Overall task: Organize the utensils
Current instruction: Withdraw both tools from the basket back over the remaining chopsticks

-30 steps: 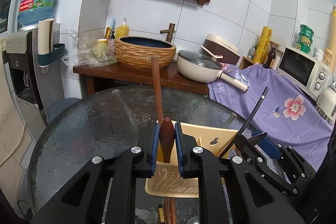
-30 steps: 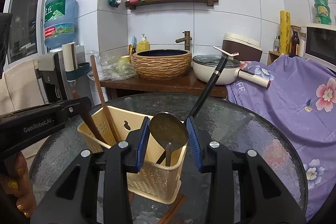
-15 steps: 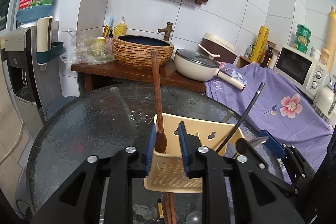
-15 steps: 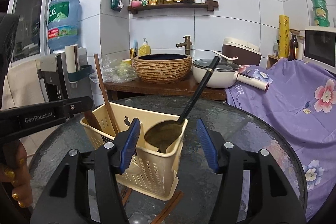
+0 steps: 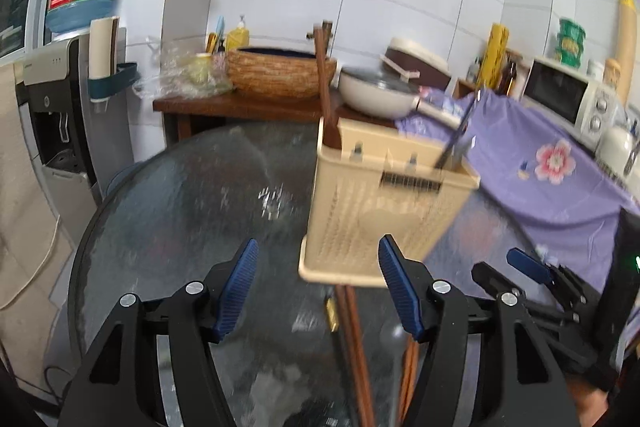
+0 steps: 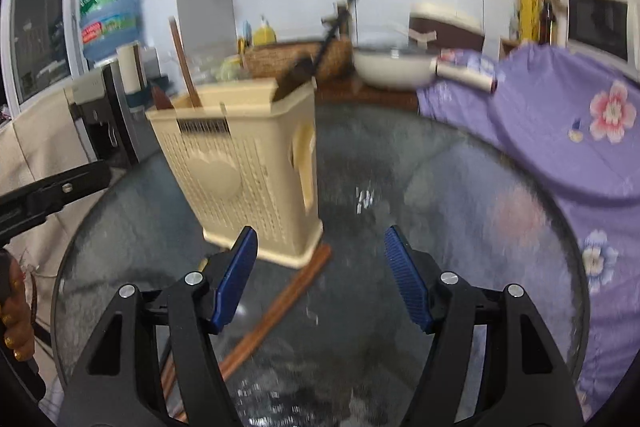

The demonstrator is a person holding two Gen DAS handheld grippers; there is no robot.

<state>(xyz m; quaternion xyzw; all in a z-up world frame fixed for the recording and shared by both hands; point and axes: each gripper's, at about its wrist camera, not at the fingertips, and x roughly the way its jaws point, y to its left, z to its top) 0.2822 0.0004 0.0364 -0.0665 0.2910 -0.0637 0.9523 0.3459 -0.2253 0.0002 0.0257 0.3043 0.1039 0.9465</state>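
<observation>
A cream perforated utensil basket (image 5: 384, 203) stands on the round glass table (image 5: 192, 211); it also shows in the right wrist view (image 6: 244, 167). A wooden spoon (image 5: 325, 83) and a black-handled ladle (image 5: 458, 135) stand in it; the spoon (image 6: 182, 63) and ladle (image 6: 316, 55) lean out of its top. Brown chopsticks (image 5: 356, 339) lie on the glass in front of the basket, also visible in the right wrist view (image 6: 276, 311). My left gripper (image 5: 318, 291) is open and empty, just short of the basket. My right gripper (image 6: 320, 279) is open and empty, below and right of the basket.
A wooden side table with a woven basin (image 5: 282, 71) and a white pan (image 5: 378, 93) stands behind the glass table. A purple flowered cloth (image 6: 560, 115) covers the counter at the right, with a microwave (image 5: 568, 99). A water dispenser (image 5: 60, 99) stands at the left.
Both grippers opened and let go: the wooden spoon and the ladle now stand in the basket. Both grippers pulled back and lower, away from the basket.
</observation>
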